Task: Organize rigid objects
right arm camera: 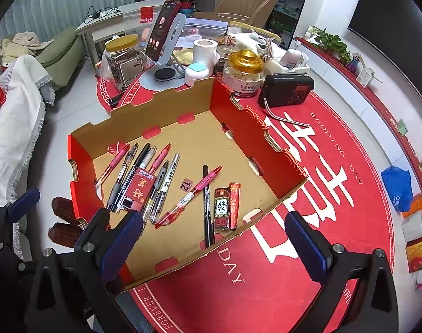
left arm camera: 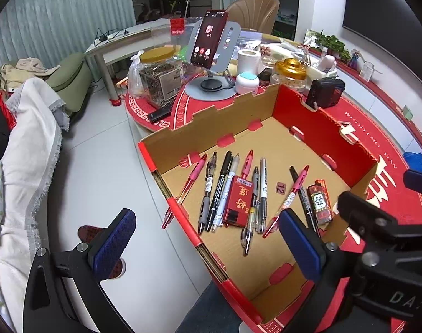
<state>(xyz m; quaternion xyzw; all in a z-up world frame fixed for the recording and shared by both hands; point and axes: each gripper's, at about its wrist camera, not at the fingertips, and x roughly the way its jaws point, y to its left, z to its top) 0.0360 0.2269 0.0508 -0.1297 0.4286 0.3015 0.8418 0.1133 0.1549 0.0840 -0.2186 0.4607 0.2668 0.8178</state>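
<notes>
A shallow cardboard tray (right arm camera: 166,100) on a red round table (right arm camera: 349,166) holds pens (right arm camera: 133,166) lying side by side, long axes running near to far. Only the right wrist view shows a blue bag (right arm camera: 396,188). Left gripper (left arm camera: 208,238) and right gripper (right arm camera: 213,244) both gape wide, empty, above the tray's near edge
</notes>
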